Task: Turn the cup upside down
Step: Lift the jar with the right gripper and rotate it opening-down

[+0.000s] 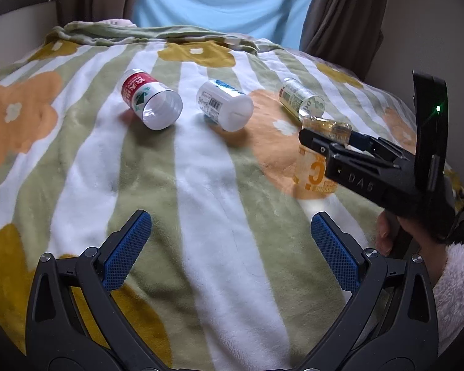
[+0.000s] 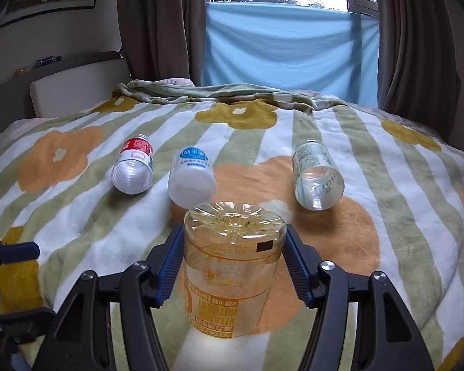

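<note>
A yellow clear cup (image 2: 232,278) with orange print stands upside down on the flowered blanket (image 2: 340,247), its ribbed base on top. My right gripper (image 2: 233,238) is shut on its upper part, one blue pad against each side. The left wrist view shows the same cup (image 1: 312,173) at the right with the right gripper (image 1: 324,133) clamped on its top. My left gripper (image 1: 231,219) is open over bare blanket (image 1: 201,170), well to the left of that cup, with nothing between its pads.
Three other cups lie on their sides farther back: a red-labelled one (image 1: 151,102) (image 2: 134,167), a white one (image 1: 224,105) (image 2: 191,176) and a clear one (image 1: 300,99) (image 2: 317,176). A hand (image 1: 396,232) in a fluffy sleeve (image 1: 454,278) holds the right gripper. Curtains and a blue sheet (image 2: 287,52) stand behind the bed.
</note>
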### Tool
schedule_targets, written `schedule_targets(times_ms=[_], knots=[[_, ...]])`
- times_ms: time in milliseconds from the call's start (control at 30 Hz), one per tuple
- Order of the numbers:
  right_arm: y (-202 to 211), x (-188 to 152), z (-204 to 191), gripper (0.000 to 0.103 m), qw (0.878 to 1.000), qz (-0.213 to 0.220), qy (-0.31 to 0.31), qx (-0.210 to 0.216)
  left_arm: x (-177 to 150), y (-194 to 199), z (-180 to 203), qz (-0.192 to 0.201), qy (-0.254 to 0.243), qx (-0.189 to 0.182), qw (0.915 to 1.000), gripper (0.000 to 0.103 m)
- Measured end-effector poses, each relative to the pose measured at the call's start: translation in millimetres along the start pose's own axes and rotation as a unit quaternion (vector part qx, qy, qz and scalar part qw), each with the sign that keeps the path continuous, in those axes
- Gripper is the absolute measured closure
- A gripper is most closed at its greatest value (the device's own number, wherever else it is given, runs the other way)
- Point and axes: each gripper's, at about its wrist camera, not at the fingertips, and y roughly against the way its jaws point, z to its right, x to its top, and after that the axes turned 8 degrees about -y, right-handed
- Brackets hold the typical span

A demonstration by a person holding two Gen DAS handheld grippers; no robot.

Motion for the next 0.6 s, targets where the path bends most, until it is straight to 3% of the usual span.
schedule_targets(times_ms=[233, 600], knots=[[-4, -11, 0, 0.045, 1.0, -0.002, 0.026, 0.005, 3, -1, -2, -0.006, 0.002, 0.01, 0.9999, 0.0], [11, -13, 8, 0.045, 0.997, -0.071, 0.032, 0.029, 5, 0, 7, -0.011, -0.01, 0.012, 0.9998, 0.0]])
